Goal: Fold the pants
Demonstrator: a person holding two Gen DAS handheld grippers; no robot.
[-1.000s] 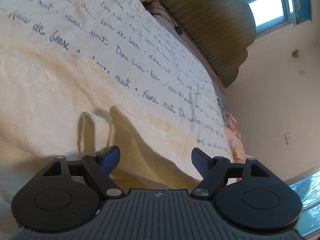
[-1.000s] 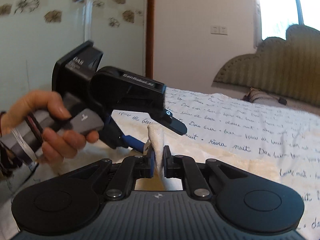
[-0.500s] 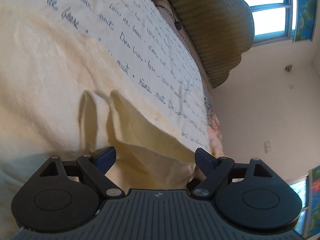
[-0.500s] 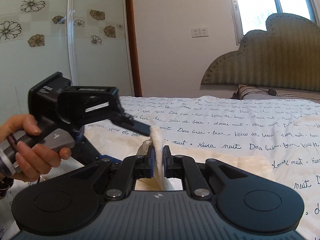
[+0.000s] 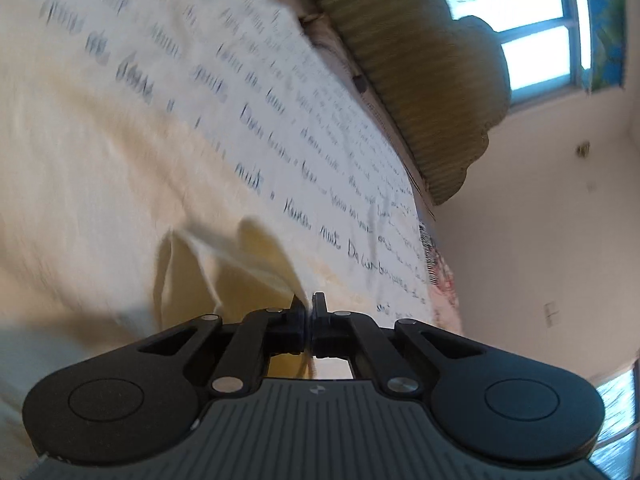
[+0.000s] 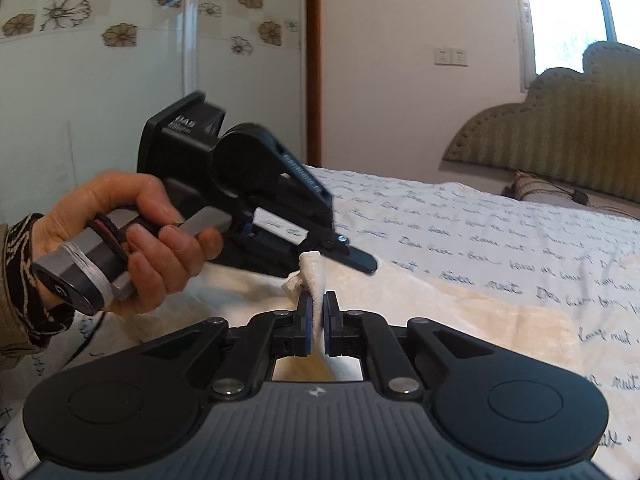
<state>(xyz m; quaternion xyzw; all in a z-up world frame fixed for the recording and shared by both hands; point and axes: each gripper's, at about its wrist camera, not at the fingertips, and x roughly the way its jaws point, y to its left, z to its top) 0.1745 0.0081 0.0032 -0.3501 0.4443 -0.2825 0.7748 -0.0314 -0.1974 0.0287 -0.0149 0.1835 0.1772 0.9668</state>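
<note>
The left gripper [image 5: 310,312], whose jaws stood wide apart a second ago with a ridge of cream pants [image 5: 100,168] rising between them, has now snapped closed on that ridge, the fabric pinched thin between its fingers. The right gripper [image 6: 316,312] remains clamped, as before, on a raised fold of the same pants [image 6: 460,308], a tuft standing up just beyond its blue pads [image 6: 306,320]. In the right wrist view, the person's left hand [image 6: 136,240] holds the left gripper's handle, its fingers reaching the cloth just beside the right gripper's own. The pants lie flat on a bed sheet [image 6: 500,240] printed with handwriting, their long axis running away from the grippers toward the padded headboard [image 6: 560,120]; how far they extend cannot be told. Printed sheet lies bare between the garment's far edge and the headboard, and a wall with a window [image 5: 536,56] stands beyond
</note>
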